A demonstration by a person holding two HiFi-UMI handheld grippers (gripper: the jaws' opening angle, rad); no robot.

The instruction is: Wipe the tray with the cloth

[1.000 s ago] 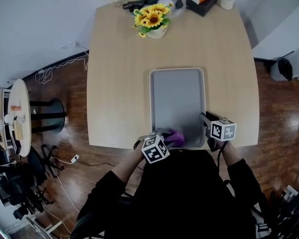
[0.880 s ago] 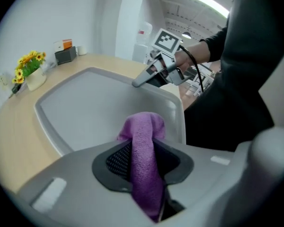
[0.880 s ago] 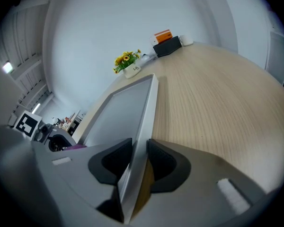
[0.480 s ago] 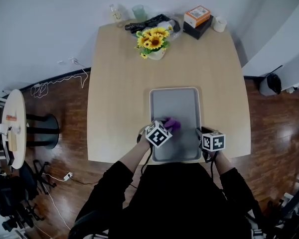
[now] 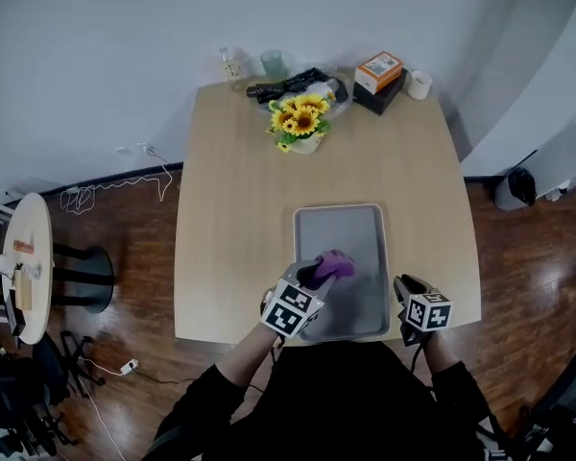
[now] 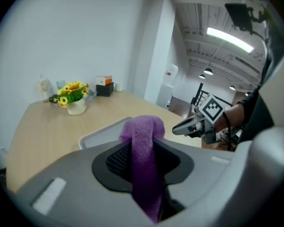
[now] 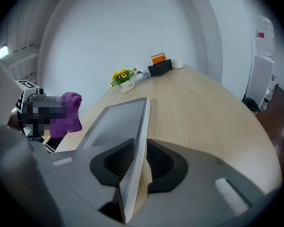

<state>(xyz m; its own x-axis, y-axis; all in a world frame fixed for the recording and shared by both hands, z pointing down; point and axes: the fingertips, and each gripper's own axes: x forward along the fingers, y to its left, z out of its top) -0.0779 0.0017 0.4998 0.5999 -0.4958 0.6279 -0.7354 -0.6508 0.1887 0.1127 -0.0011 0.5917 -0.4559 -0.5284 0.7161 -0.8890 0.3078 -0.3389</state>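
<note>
Left tongs [image 6: 143, 148]: jaws closed on a fold of purple cloth [image 6: 141, 134], which stands up between them and spills past the tips. They point away from the body, angled slightly right.

Right tongs [image 7: 135, 157]: jaws pinched on the rim of the tray [image 7: 143, 119] at its near right edge, with the rim running straight between the pads.

Both arms are in black sleeves. Left arm [image 5: 242, 351] and right arm [image 5: 444, 361] reach forward from the torso, elbows close in. The marker cubes face up on both tongs.

The hands sit mostly under the cubes, probably wrapped round the handles, though this isn't clear.
</note>
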